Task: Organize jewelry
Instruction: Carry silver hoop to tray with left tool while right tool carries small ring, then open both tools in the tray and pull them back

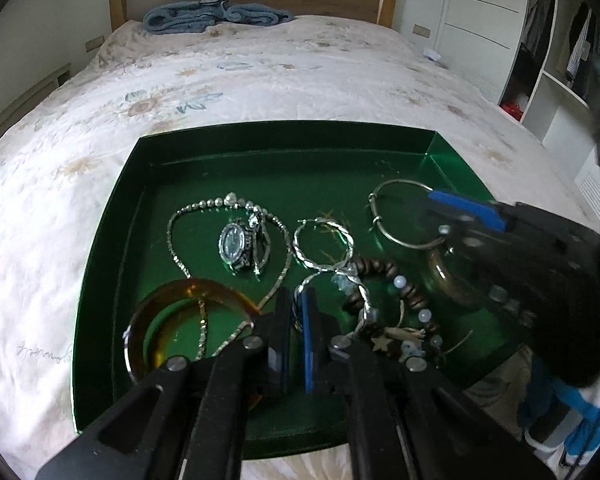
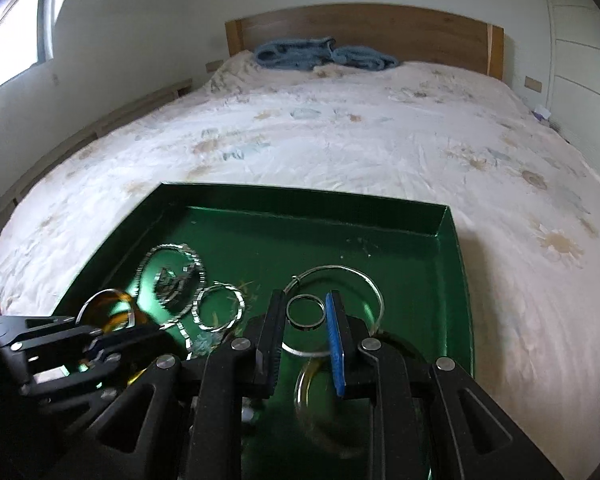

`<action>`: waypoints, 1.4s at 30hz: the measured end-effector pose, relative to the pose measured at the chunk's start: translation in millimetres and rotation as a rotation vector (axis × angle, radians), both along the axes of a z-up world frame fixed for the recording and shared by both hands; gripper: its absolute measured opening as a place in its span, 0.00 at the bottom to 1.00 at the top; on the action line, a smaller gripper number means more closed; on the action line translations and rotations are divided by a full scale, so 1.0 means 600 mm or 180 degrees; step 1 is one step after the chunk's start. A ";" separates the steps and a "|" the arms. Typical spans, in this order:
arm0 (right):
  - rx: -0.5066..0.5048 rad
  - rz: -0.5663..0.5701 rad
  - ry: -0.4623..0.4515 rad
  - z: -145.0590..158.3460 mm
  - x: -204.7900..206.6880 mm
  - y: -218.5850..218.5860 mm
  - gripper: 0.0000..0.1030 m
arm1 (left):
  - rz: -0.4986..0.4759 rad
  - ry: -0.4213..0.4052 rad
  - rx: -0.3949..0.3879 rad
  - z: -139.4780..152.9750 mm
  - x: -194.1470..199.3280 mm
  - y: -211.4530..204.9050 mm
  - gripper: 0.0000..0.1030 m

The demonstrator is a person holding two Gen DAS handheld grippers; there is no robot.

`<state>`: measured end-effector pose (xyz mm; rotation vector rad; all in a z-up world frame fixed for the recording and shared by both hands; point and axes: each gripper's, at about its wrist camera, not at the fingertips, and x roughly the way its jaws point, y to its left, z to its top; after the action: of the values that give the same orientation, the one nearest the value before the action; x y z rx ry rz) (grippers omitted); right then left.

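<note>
While a green tray (image 1: pixel 100 240) sits on the floral bedspread (image 1: pixel 280 72), both hand-held grippers are empty: left pressed together, right slightly spread.

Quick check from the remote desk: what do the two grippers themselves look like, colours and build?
Both look alike. The left gripper is matte black plastic: two flat, narrow fingers on angular black link arms with silver round rivets at the joints. One finger has a bright blue pad on its inner face, the other is dark. The right gripper has the same black links, rivets and a blue pad. No cables or markings show.
</note>
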<state>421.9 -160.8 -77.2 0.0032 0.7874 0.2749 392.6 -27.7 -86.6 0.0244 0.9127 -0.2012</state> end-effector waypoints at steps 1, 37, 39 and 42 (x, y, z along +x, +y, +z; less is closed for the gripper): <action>-0.0040 0.0003 0.0036 -0.004 0.005 0.002 0.20 | -0.0006 0.0008 -0.0008 -0.001 0.002 0.000 0.05; 0.0057 -0.0088 -0.0227 0.095 -0.219 -0.017 0.69 | 0.0221 -0.0606 0.0077 0.096 -0.190 0.036 0.22; 0.0076 -0.0085 -0.0225 0.096 -0.244 -0.015 0.69 | 0.0230 -0.0576 0.0044 0.102 -0.211 0.040 0.22; 0.0072 -0.0085 -0.0221 0.099 -0.279 -0.011 0.69 | 0.0243 -0.0599 0.0032 0.113 -0.242 0.049 0.22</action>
<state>254.2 -167.3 -17.9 0.0254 0.7148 0.2574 247.5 1.5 -18.7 0.0173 0.7256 -0.1210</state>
